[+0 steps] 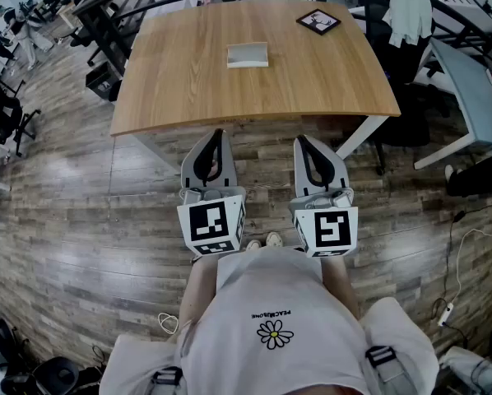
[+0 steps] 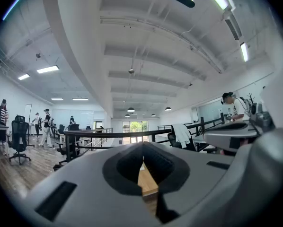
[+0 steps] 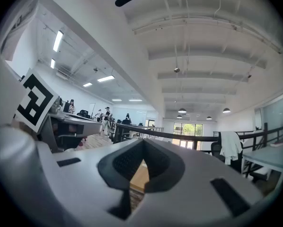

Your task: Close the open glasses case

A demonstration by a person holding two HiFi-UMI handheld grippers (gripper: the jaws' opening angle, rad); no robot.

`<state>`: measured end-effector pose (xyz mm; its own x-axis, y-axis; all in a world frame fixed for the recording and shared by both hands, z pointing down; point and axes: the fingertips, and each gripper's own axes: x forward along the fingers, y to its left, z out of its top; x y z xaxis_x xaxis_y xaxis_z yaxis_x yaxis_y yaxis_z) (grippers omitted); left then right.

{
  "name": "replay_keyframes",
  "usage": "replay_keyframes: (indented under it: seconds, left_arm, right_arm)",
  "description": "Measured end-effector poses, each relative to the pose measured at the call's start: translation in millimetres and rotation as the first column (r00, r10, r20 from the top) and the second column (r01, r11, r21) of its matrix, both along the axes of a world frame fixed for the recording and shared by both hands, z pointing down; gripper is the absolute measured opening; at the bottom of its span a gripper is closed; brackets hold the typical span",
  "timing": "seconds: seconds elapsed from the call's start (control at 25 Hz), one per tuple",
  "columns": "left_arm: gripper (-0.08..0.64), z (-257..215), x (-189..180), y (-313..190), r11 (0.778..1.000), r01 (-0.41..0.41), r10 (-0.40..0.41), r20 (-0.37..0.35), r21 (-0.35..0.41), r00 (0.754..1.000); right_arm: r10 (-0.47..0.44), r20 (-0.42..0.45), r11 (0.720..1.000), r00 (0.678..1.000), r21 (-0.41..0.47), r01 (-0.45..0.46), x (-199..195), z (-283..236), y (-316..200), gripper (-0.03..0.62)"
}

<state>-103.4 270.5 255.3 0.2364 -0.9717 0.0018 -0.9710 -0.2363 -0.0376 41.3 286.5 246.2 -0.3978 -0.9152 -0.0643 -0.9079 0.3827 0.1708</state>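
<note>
Glasses case (image 1: 248,54) lies open on wooden table (image 1: 188,89), upper centre of head view. Left gripper (image 1: 219,134) and right gripper (image 1: 300,140) sit side by side at lower centre, short of the table edge, well apart from case. Both sets of jaws are together, nothing between them.

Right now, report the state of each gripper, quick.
Left gripper: jaws closed, holding nothing.
Right gripper: jaws closed, holding nothing.
</note>
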Motion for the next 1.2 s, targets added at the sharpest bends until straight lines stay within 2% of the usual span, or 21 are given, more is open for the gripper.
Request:
replay_keyframes:
  seconds: [0.28, 0.76, 1.0, 1.2]
  left_arm:
    - [0.017, 2, 3, 1, 1.0, -0.001, 0.001, -0.002, -0.001, 1.0]
    - [0.017, 4, 11, -4, 1.0, -0.006, 0.006, -0.017, 0.004, 1.0]
    - [0.017, 9, 30, -15, 1.0, -0.001, 0.002, -0.032, 0.013, 0.999]
    - [0.017, 1, 50, -21, 0.999, -0.001, 0.003, -0.048, 0.042, 0.999]
  right_arm:
    - [-0.021, -0.006, 1.0, 1.0, -0.002, 0.021, -3, 5, 0, 0.006]
    - [-0.154, -0.041, 0.988, 0.987, -0.012, 0.154, -19, 10, -6, 0.008]
    - [-0.191, -0.089, 0.982, 0.978, -0.029, 0.189, -9, 26, -12, 0.008]
    - [-0.182, -0.054, 0.982, 0.982, -0.065, 0.178, 11, 34, -33, 0.008]
